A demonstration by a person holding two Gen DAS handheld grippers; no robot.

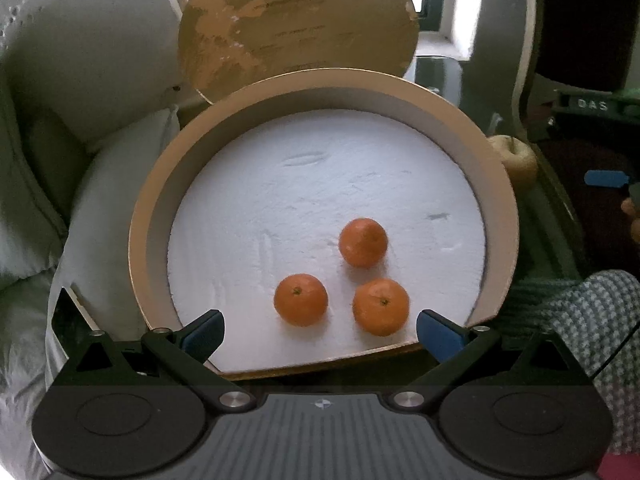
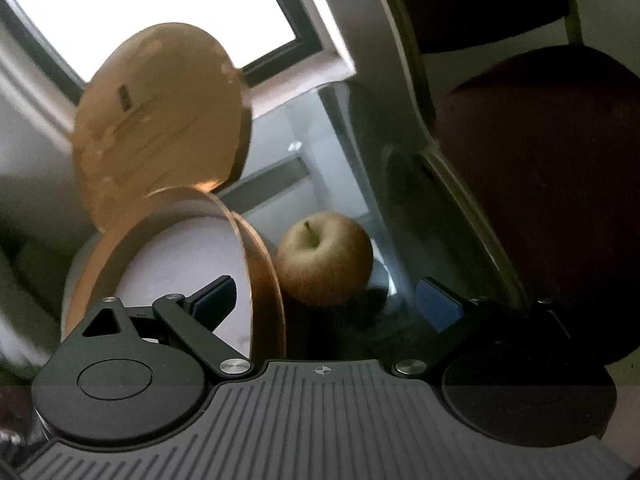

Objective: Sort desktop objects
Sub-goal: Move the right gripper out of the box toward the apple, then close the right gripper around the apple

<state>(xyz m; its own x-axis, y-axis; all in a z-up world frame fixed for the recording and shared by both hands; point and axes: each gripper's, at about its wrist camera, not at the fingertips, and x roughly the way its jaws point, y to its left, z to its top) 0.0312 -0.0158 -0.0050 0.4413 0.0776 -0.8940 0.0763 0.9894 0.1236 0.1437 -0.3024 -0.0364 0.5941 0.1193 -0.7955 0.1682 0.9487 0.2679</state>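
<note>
3 tangerines (image 1: 362,242) in box (image 1: 496,208); apple (image 2: 324,258) outside

A white cushion (image 1: 100,184) (rumpled), a window (image 2: 152,4) and a dark red chair (image 2: 552,184).

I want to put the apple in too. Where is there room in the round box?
The round white-lined box is bare across its far and left floor. It is crowded near the front, where three orange tangerines cluster. The yellowish apple sits outside, beside its wall.
</note>
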